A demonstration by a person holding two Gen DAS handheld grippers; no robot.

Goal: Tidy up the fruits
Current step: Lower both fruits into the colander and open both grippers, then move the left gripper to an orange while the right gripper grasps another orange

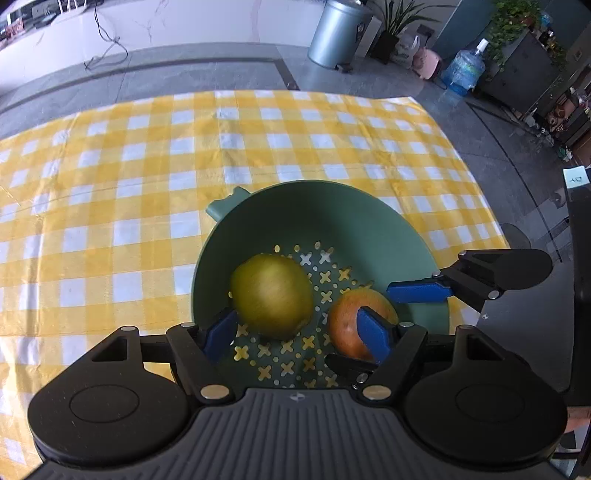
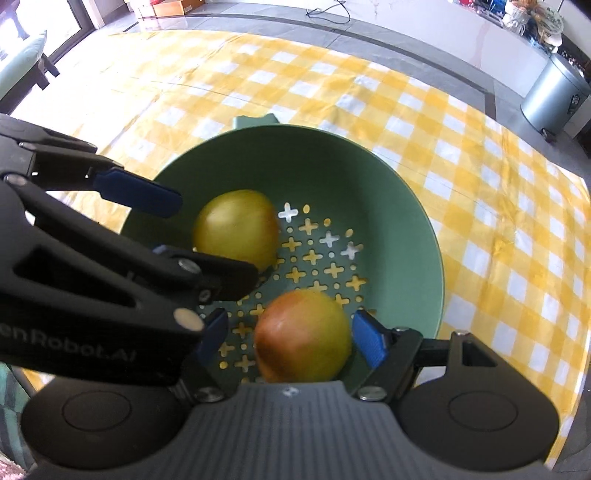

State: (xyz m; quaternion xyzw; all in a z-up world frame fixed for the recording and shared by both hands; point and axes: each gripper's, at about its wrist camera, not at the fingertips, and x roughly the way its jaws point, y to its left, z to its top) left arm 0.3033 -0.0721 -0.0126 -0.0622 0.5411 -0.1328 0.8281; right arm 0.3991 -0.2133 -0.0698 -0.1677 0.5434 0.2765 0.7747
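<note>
I hold both tools over the green strainer bowl (image 1: 295,218), which stands on the yellow and white checked cloth (image 1: 147,166). Two fruits lie inside the bowl, on its bottom with the cross-shaped holes.

My left gripper (image 1: 299,330) points down into the bowl and its jaws stand wide apart. The yellow-green apple (image 1: 271,295) sits between its blue pads (image 1: 221,332), but I see a gap at each side, so the pads do not press on it. The apple rests on the bowl's bottom, released.

My right gripper (image 2: 291,339) is also released. The red-orange apple (image 2: 303,336) lies between its two blue fingers (image 2: 369,341), and there is free space at both sides of the fruit. This apple too rests on the bottom, near the wall of the bowl on my side.

The two apples lie near each other but apart. In the right wrist view the left gripper crosses in from the left edge, over the rim. On the floor behind the cloth stands a grey bin (image 1: 338,33).
</note>
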